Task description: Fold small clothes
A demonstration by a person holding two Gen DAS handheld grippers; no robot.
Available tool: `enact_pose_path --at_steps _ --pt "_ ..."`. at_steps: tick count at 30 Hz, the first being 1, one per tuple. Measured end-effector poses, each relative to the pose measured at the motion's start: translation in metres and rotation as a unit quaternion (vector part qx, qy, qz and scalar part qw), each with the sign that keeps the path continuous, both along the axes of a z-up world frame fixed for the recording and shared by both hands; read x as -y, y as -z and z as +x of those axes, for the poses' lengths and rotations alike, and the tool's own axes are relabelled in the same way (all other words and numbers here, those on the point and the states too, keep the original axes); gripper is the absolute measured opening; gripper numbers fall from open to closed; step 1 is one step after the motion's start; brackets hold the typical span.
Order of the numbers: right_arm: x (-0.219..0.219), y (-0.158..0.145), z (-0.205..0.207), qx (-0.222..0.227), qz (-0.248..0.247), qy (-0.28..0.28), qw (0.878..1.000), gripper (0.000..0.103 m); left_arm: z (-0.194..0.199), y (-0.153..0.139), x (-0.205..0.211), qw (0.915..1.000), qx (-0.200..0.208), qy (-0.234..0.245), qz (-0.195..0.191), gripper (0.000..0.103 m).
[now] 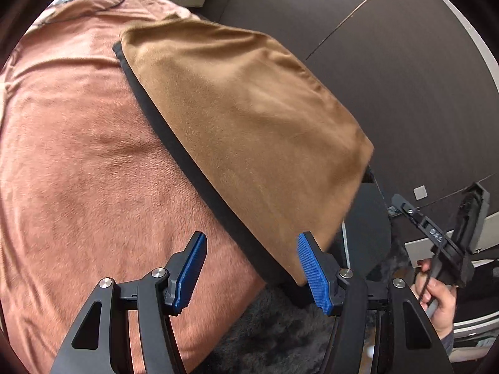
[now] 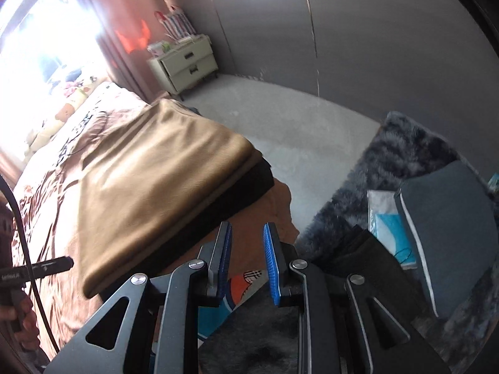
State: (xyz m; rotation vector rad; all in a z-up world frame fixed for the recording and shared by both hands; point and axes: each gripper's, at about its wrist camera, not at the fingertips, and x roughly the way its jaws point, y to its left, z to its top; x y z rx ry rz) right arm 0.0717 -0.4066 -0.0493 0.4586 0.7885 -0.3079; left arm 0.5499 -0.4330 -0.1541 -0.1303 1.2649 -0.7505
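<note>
A tan folded garment [image 1: 243, 131] lies flat on a black board or cloth [image 1: 174, 143] near the edge of a bed with a pink-brown blanket [image 1: 78, 155]. My left gripper [image 1: 249, 268] is open and empty, just short of the garment's near corner, with its right pad [image 1: 312, 274] beside that corner. In the right wrist view the same tan garment [image 2: 156, 187] lies on the black layer [image 2: 243, 187]. My right gripper [image 2: 248, 261] is open and empty, held off the bed's corner, apart from the garment. The right gripper also shows in the left wrist view [image 1: 449, 243], held in a hand.
A dark fluffy rug [image 2: 389, 162] and a grey cushion [image 2: 449, 227] lie on the floor to the right of the bed. A cream drawer unit [image 2: 184, 65] stands by the wall. A black cable [image 2: 28, 249] and the left gripper's tip [image 2: 46, 266] are at far left.
</note>
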Motion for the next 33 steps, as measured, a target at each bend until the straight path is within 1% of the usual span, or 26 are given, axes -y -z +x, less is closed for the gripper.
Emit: enact_pose_path --at_steps 3,4,6,7,8,9,10,11,12,14,17,22,28,33 --pt "-0.017 -0.015 -0.02 0.007 -0.015 -0.006 1.0 0.018 -0.009 -0.014 -0.004 0.9999 0.012 0.0 -0.003 0.062" --pt "-0.022 -0.02 -0.025 0.008 -0.024 -0.007 1.0 0.022 -0.011 -0.019 -0.006 0.9999 0.016 -0.002 -0.005 0.063" --pt "-0.033 -0.03 -0.034 0.007 -0.042 -0.006 0.999 0.037 -0.017 -0.031 -0.014 0.9995 0.027 -0.009 -0.012 0.065" --pt "-0.039 -0.035 -0.039 0.008 -0.053 -0.005 0.999 0.054 -0.019 -0.037 -0.018 0.9992 0.034 -0.013 -0.014 0.071" --pt "-0.046 -0.041 -0.043 0.01 -0.062 -0.004 0.998 0.071 -0.022 -0.044 -0.022 0.9988 0.043 -0.017 -0.016 0.083" --pt "-0.053 -0.047 -0.048 0.015 -0.068 -0.003 0.998 0.078 -0.025 -0.05 -0.027 0.9983 0.051 -0.021 -0.018 0.089" --pt "-0.06 -0.054 -0.054 0.019 -0.07 -0.002 0.997 0.087 -0.028 -0.056 -0.032 0.9976 0.062 -0.024 -0.021 0.097" --pt "-0.065 -0.058 -0.058 0.021 -0.072 0.0 0.997 0.091 -0.033 -0.063 -0.037 0.9965 0.076 -0.022 -0.026 0.102" --pt "-0.071 -0.061 -0.062 0.019 -0.075 0.0 0.997 0.093 -0.037 -0.07 -0.039 0.9955 0.089 -0.019 -0.026 0.103" --pt "-0.082 -0.066 -0.07 0.02 -0.076 -0.002 0.997 0.103 -0.044 -0.081 -0.044 0.9942 0.103 -0.016 -0.025 0.103" --pt "-0.093 -0.072 -0.078 0.027 -0.082 -0.002 0.996 0.103 -0.051 -0.096 -0.059 0.9934 0.106 -0.017 -0.04 0.103" --pt "-0.107 -0.091 -0.098 0.044 -0.075 0.002 0.996 0.103 -0.067 -0.115 -0.083 0.9913 0.119 -0.02 -0.052 0.103" --pt "-0.137 -0.103 -0.123 0.058 -0.079 -0.01 0.995 0.103 -0.095 -0.135 -0.12 0.9882 0.138 -0.028 -0.06 0.103" --pt "-0.163 -0.116 -0.145 0.07 -0.082 -0.02 0.994 0.103 -0.122 -0.155 -0.155 0.9839 0.167 -0.034 -0.056 0.103"
